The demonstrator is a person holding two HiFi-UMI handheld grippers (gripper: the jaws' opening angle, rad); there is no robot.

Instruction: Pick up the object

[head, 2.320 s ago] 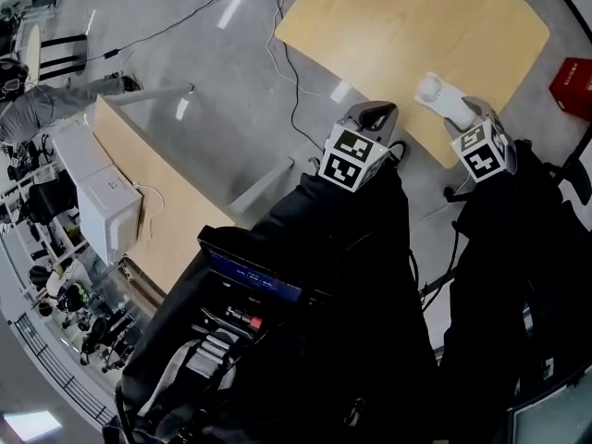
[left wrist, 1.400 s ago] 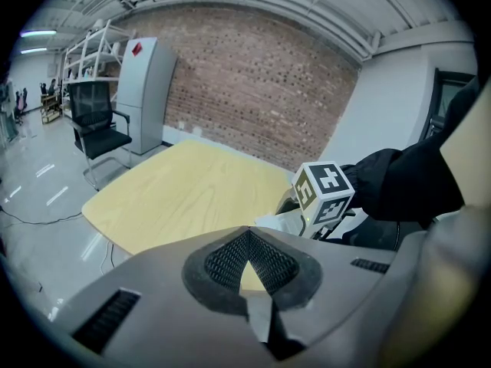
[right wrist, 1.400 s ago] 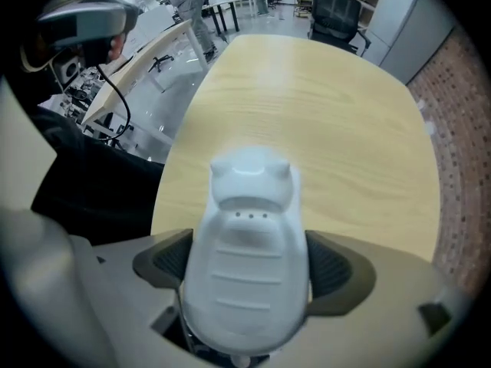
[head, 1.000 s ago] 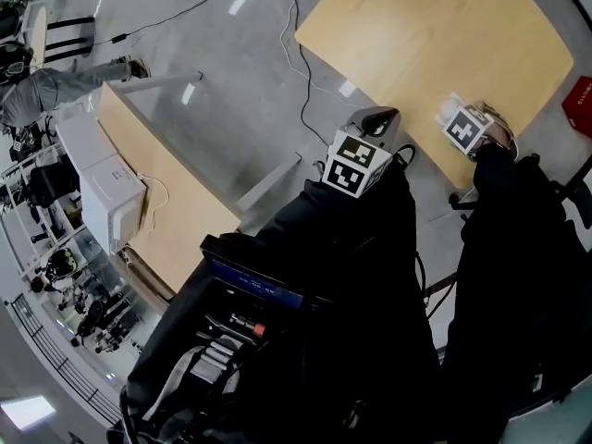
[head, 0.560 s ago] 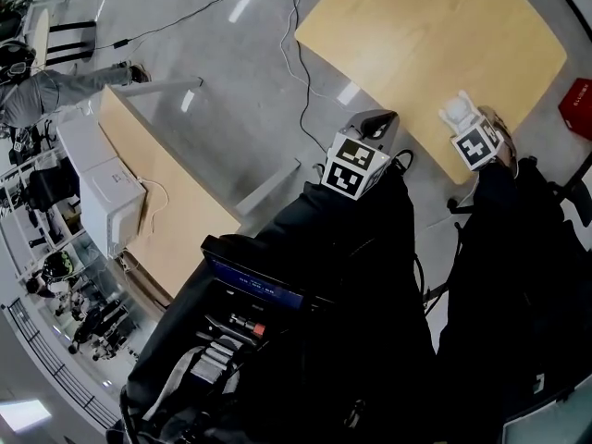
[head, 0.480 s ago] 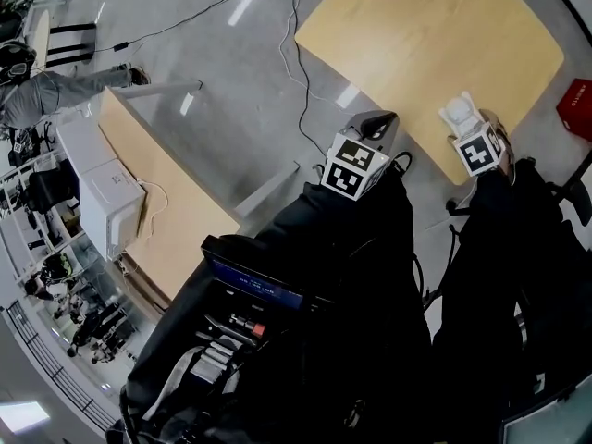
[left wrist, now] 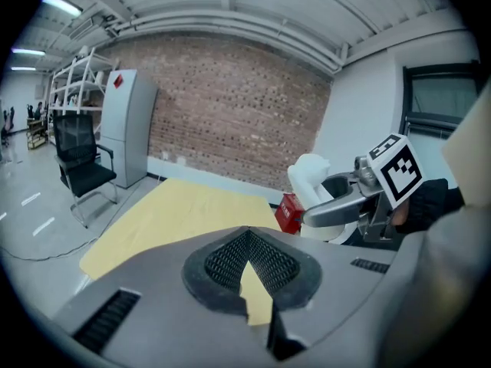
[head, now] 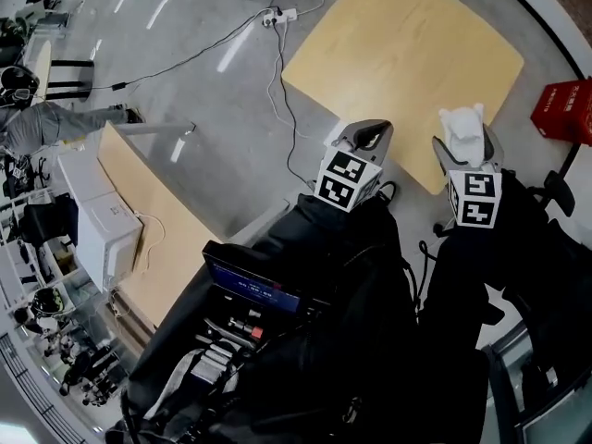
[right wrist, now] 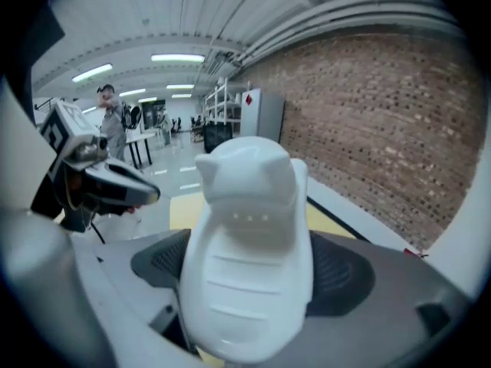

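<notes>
Aloft, right hand-held gripper (head: 465,152) around object (head: 460,124)

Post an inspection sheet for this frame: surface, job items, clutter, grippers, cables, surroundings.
Surface: wooden table, top bare where visible.
Job's things: white moulded object, clamped between the right gripper's jaws; appears to be off the table.
Clutter: nothing seen on the table.
Grippers: right gripper shut on the white moulded object; left gripper jaws together, nothing held.
Cables: cable runs over the floor from a power strip, beside the table.
Surroundings: red box past the table's right side; second table carrying a white box; brick wall; office chair.
</notes>
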